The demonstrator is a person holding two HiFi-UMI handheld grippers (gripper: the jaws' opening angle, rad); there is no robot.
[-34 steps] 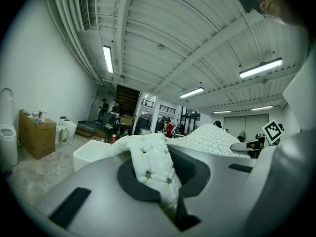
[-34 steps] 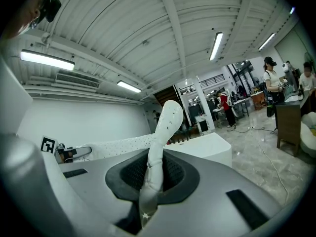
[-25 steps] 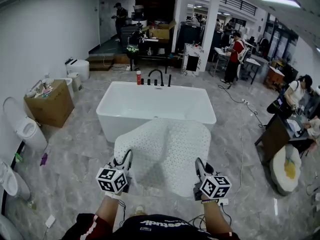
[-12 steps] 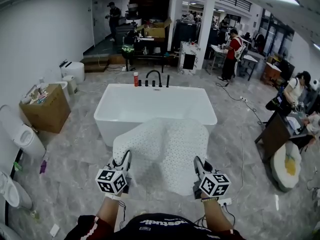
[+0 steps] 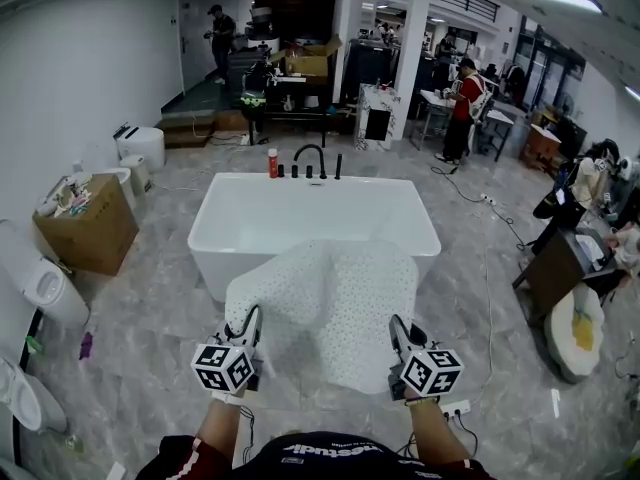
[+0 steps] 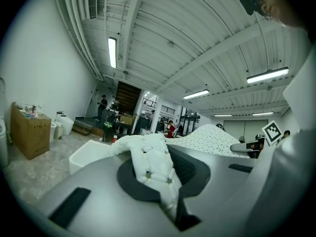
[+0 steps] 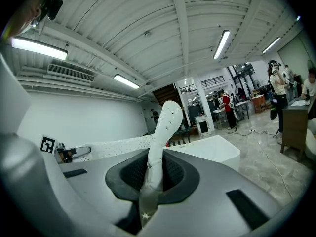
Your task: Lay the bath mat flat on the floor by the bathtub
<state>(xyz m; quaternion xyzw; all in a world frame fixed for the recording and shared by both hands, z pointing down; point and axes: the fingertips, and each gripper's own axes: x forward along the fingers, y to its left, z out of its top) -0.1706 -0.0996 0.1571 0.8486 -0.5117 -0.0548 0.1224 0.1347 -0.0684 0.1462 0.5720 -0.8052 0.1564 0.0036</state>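
White bath mat (image 5: 326,313) nearer bathtub (image 5: 300,213)

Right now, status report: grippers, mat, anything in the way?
Left gripper, right gripper: each shut on a near corner of white dotted bath mat. Mat aloft, not laid. White bathtub ahead; floor between hidden.

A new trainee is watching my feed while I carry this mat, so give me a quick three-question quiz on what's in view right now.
1. True or false: the left gripper and the right gripper are each shut on an edge of the bath mat.
2. Where is the bath mat? A) flat on the floor B) held up in front of the bathtub, humped in the middle C) lying inside the bathtub
3. What colour is the bottle on the bathtub's far rim beside the tap?
Key: 1 true; 2 B; 3 red.
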